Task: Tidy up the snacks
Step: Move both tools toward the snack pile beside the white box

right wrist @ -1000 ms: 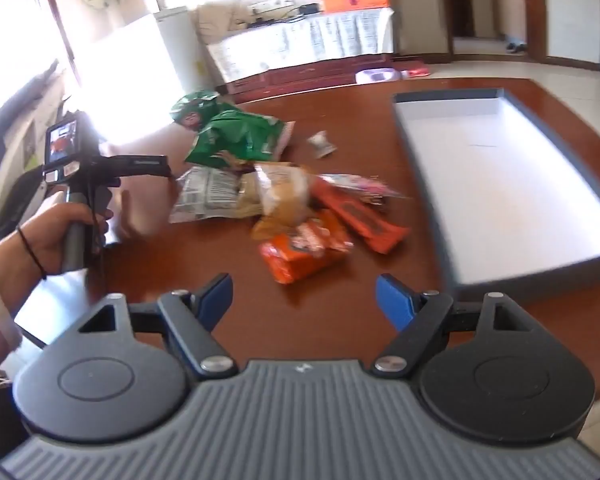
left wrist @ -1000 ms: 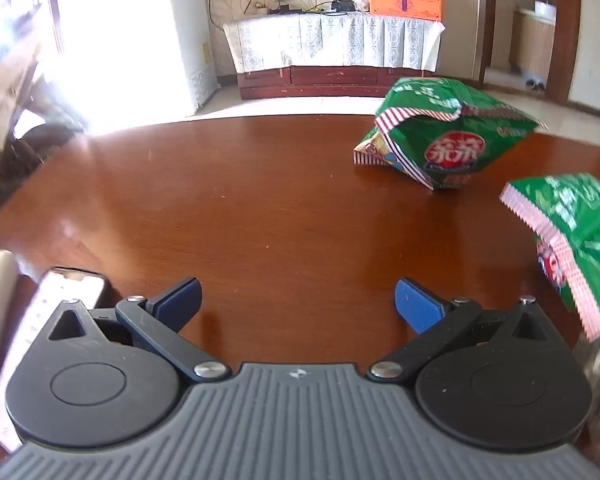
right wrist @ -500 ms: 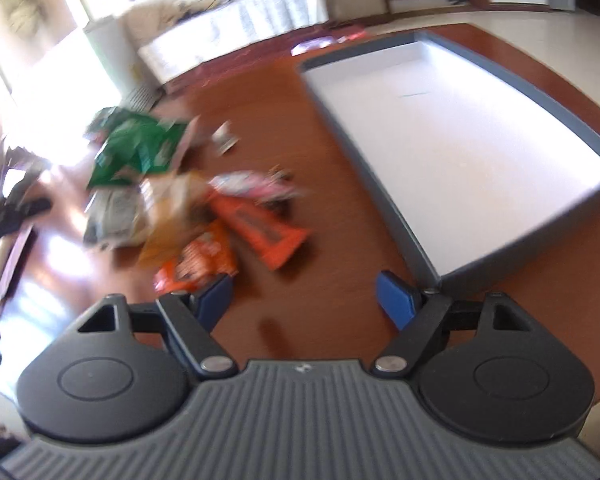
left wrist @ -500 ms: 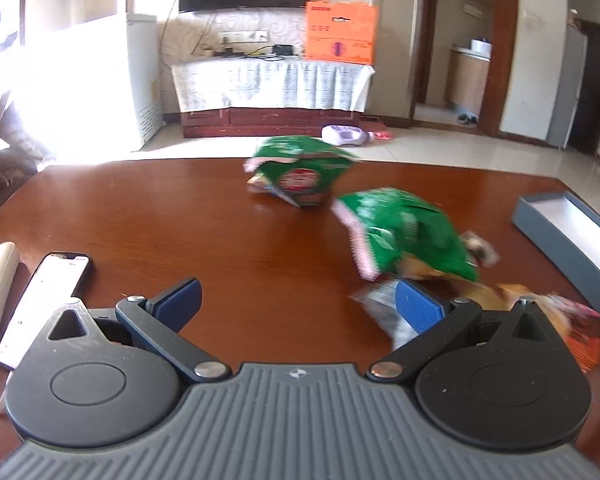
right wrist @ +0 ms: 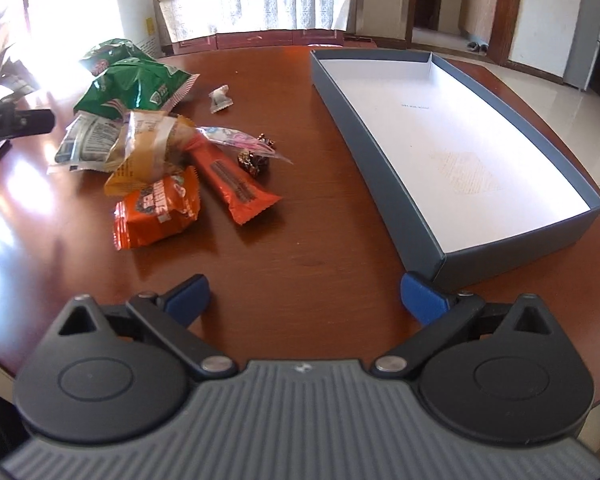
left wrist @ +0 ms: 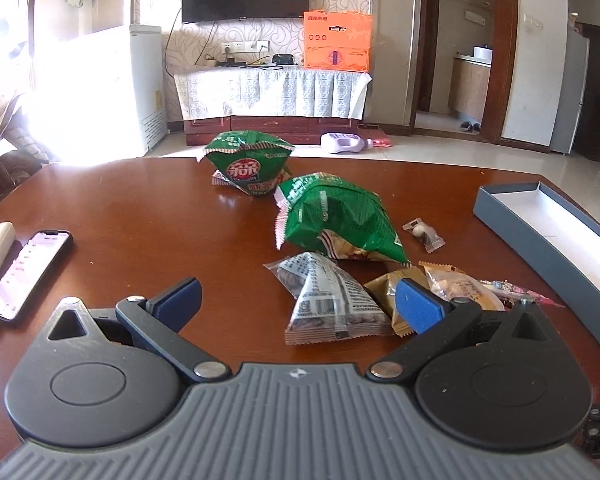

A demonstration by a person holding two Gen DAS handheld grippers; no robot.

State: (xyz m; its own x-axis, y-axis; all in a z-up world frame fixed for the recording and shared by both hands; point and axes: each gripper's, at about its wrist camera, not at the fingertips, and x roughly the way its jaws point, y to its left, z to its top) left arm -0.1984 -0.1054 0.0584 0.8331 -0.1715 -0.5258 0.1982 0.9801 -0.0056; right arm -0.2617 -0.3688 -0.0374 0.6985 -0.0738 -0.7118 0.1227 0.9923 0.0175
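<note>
Sunlight is glaring across the wooden table (right wrist: 300,240), where bare wood is lying between the snack pile and the grey box (right wrist: 500,256) sitting near the right edge. Both the left gripper (left wrist: 296,300) and right gripper (right wrist: 304,300) are hovering with jaws spread wide, holding nothing. Green bags (left wrist: 340,216) are lying beside a white packet (left wrist: 328,300); orange packets (right wrist: 160,208) are resting just left of the open stretch. A phone (left wrist: 24,272) is lying near the left edge.

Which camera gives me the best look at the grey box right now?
The right wrist view: the grey box shows whole, its white inside bare. The left wrist view catches only its near wall and a strip of interior at the right edge.
</note>
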